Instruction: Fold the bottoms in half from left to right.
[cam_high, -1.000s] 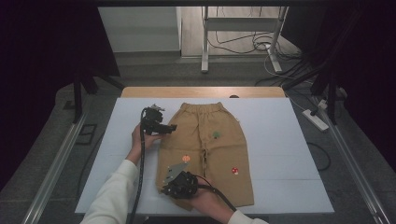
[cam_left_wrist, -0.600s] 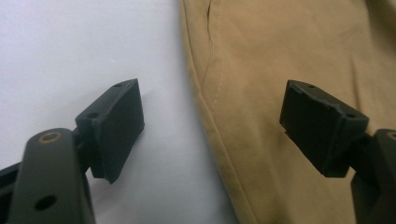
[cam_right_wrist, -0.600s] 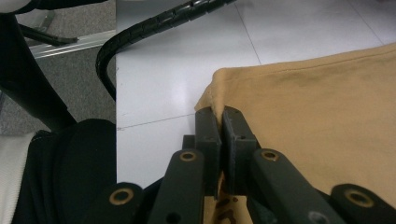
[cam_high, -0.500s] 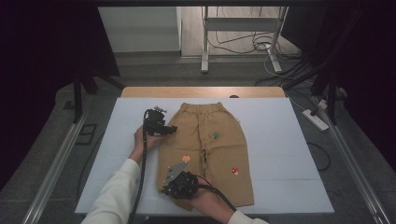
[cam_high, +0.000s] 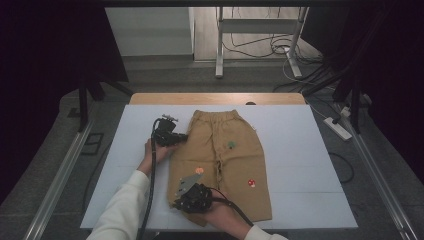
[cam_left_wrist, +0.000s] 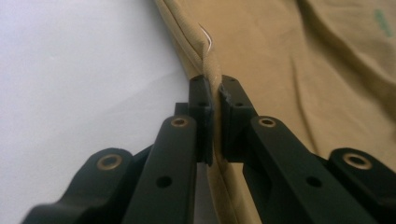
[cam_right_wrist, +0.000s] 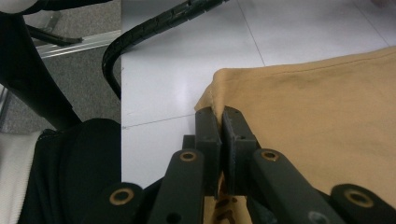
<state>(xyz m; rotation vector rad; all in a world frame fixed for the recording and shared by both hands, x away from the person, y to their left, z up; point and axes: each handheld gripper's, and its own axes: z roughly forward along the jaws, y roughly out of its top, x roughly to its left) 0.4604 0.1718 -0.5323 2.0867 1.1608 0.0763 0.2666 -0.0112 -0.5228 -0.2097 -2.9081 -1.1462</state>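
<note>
On the white table (cam_high: 300, 165), a pair of tan trousers (cam_high: 235, 165) lies flat and spread out, waistband toward the far edge and leg hems toward the person. Small embroidered patches dot the cloth: a green one (cam_high: 231, 145) on the upper right leg, an orange one (cam_high: 199, 170) on the left leg, and a red mushroom-like one (cam_high: 251, 183) lower on the right leg.

At the trousers' left side seam, the left gripper (cam_high: 176, 139) has its jaws pressed together on a raised fold of the outer edge; the left gripper view shows the seam (cam_left_wrist: 212, 88) standing up between the two black jaws, with a loose thread (cam_left_wrist: 207, 39) at the top of the fold.

Nearer the person, the right gripper (cam_high: 181, 202) is clamped on the bottom corner of the left leg hem (cam_right_wrist: 212, 100), the cloth lifted slightly where the jaws meet. Its black cable (cam_high: 227, 199) trails back toward the person's white sleeve (cam_high: 120, 210).
</note>
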